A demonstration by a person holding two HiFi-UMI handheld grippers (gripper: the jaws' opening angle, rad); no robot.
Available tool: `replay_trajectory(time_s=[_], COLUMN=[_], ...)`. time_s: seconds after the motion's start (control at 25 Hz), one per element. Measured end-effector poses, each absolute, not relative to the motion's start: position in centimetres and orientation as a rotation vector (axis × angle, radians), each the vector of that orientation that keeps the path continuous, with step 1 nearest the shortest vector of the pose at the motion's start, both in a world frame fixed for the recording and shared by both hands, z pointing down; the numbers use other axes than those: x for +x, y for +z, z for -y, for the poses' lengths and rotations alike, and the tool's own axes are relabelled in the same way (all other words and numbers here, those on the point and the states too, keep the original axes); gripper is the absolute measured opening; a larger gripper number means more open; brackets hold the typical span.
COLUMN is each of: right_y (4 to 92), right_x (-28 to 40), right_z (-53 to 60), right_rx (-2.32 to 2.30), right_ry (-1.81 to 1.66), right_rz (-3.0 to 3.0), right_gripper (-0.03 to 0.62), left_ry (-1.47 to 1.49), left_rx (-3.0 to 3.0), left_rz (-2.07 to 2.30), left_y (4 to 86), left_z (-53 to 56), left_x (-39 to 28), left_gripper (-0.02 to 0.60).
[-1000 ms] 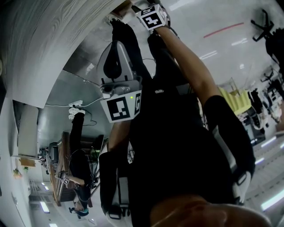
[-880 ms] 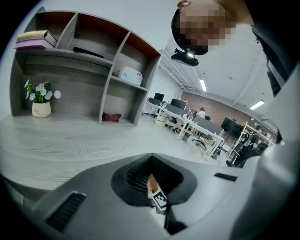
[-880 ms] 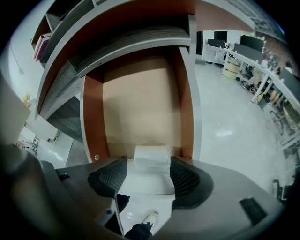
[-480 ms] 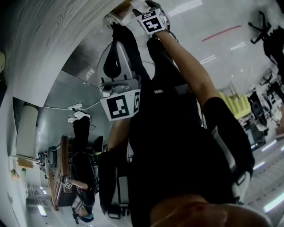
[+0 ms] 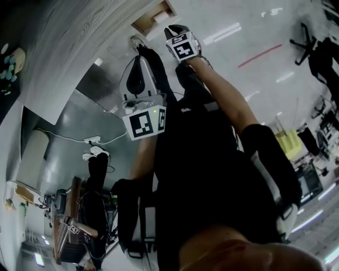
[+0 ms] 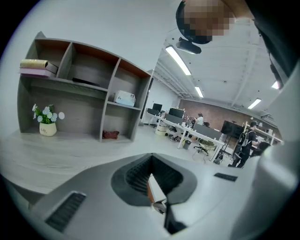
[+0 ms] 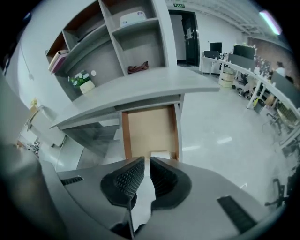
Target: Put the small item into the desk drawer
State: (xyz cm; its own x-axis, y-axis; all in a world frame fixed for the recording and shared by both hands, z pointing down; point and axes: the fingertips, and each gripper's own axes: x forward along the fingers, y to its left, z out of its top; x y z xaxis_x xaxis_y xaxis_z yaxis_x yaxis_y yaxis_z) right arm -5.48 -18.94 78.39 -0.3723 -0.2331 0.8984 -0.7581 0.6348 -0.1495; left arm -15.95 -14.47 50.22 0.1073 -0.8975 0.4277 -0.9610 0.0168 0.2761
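Note:
The desk drawer (image 7: 150, 131) stands pulled out under the grey desk top (image 7: 140, 89). A small white item (image 7: 161, 153) lies on the drawer's floor at its front end, and the same small white item (image 5: 160, 16) shows in the head view. My right gripper (image 7: 146, 161) hangs above the drawer front, pointing steeply down. Its jaws have just been closing to a narrow slit, with nothing between them. In the head view the right gripper (image 5: 170, 32) sits just below the drawer (image 5: 153, 20). My left gripper (image 6: 152, 176) is shut and empty, pointing over the desk; in the head view the left gripper (image 5: 139, 48) is beside the right.
A shelf unit (image 6: 84, 89) on the desk holds books, a white box and a dark red thing, with a flower pot (image 6: 47, 126) beside it. A power strip (image 5: 92, 142) and cable lie on the floor under the desk. Other people, tables and chairs (image 5: 307, 37) stand farther off.
Both grippers have come up and away from the drawer. The right gripper, earlier at the drawer's mouth, is now apart from it, and the drawer with the white item shows in full.

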Motion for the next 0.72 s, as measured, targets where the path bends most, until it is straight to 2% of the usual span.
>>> replay_trajectory(time_s=[0.24, 0.72], right_y=[72.6, 58.3], right_x=[-4.6, -0.2], right_z=[17.7, 15.5], right_rx=[0.801, 0.820], right_ry=[0.655, 0.532], right_rz=[1.986, 2.245], right_gripper=[0.003, 0.000], left_ry=[0.137, 0.059], left_rx=[1.900, 1.895], left_rz=[1.879, 2.046], left_y=[46.7, 38.3], left_z=[11.8, 6.8], left_x=[-14.5, -7.7], left_gripper=[-0.002, -0.002])
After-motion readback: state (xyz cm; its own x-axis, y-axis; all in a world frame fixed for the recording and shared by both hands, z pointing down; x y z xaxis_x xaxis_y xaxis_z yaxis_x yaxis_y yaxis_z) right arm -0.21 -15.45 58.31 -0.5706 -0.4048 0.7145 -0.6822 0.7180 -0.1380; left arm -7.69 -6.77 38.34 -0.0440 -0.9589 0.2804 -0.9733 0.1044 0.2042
